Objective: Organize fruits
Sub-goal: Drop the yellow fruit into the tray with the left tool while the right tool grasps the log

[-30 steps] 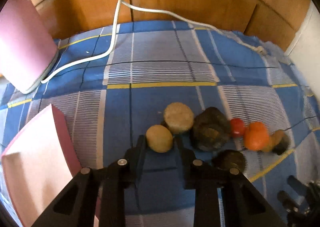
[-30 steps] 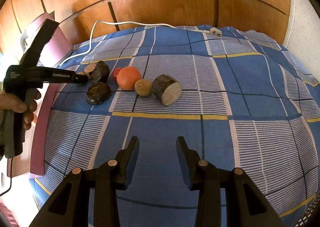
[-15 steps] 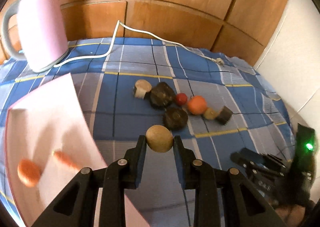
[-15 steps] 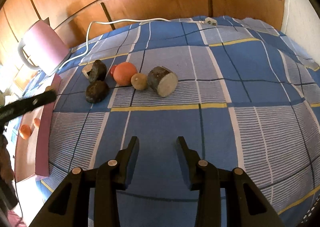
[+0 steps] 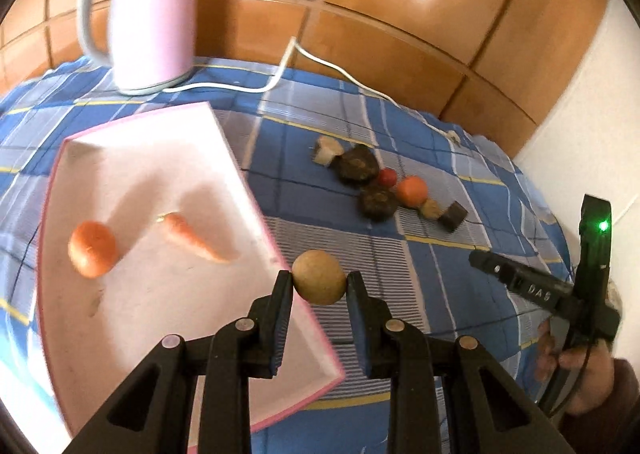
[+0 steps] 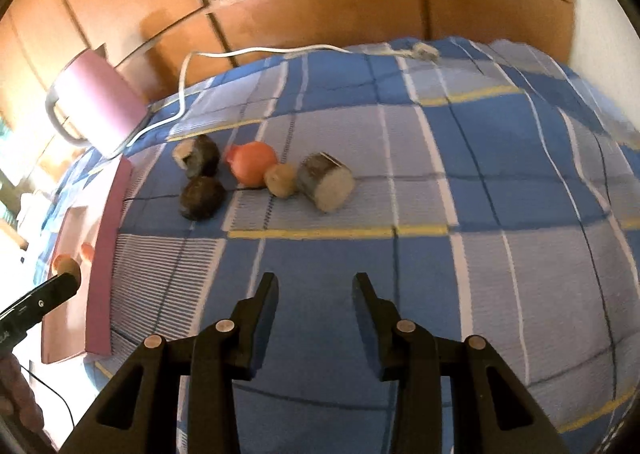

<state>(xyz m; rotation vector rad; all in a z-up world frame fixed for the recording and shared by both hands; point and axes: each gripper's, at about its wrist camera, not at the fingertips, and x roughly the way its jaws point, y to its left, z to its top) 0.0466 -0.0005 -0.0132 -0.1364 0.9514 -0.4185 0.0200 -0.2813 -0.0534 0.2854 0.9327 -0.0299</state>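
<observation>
Left claw (image 5: 319, 283) pinches the round tan-brown fruit (image 5: 319, 282), carried right over the near edge of the shallow pink square tray (image 5: 236, 174) holding an orange carrot (image 5: 192, 240). Right claw (image 6: 314, 294) hangs spread and empty above the blue checked cloth (image 6: 440, 254).

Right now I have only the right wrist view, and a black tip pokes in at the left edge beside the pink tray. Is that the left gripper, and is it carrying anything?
Observer: Yes. The left gripper is shut on a round tan fruit.
Operator: What lies in the tray? I see only its side wall.
Observer: The pink tray holds an orange and a carrot.
Operator: Anything hidden behind the loose orange fruit?
Observer: A small red fruit, touching two dark ones.
</observation>
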